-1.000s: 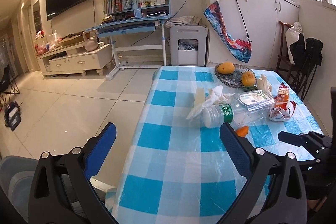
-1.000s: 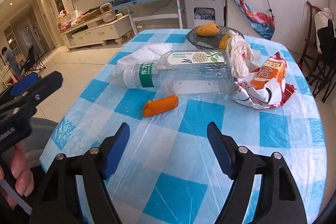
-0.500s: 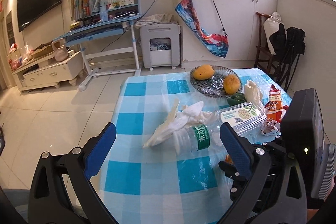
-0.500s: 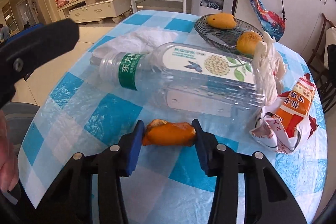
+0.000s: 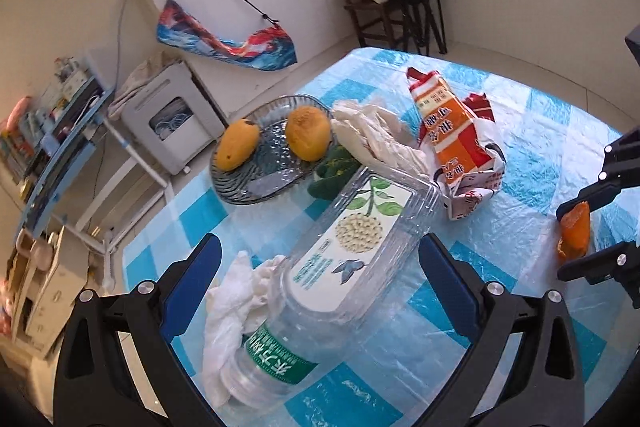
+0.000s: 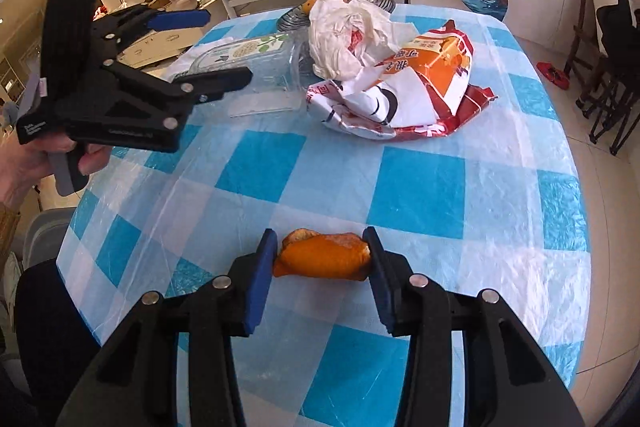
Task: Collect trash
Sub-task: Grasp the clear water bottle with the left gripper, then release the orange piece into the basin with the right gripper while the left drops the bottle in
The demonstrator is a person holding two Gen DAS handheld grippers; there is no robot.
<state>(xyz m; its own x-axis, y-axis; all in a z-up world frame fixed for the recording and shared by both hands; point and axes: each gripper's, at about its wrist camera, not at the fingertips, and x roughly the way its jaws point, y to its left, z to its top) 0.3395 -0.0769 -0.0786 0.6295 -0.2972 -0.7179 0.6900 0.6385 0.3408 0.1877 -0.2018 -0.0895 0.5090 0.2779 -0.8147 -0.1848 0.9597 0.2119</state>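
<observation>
Bottle (image 5: pixel 344 267) on table (image 5: pixel 532 163), wrapper (image 5: pixel 456 143) behind.

The worktop (image 5: pixel 536 131), covered in blue-and-white checked plastic, fills the frame's centre and right. On it lie a clear bottle (image 5: pixel 320 291), crumpled tissue (image 5: pixel 228 315), a glass fruit dish (image 5: pixel 260 179) and an orange snack wrapper (image 5: pixel 456 143).

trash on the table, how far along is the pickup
Nothing looks binned yet. In hand: the right tongs are shut on the orange peel. The left tongs are open around the plastic bottle. Left on the table: that bottle, the crumpled tissue and the snack wrapper.
</observation>
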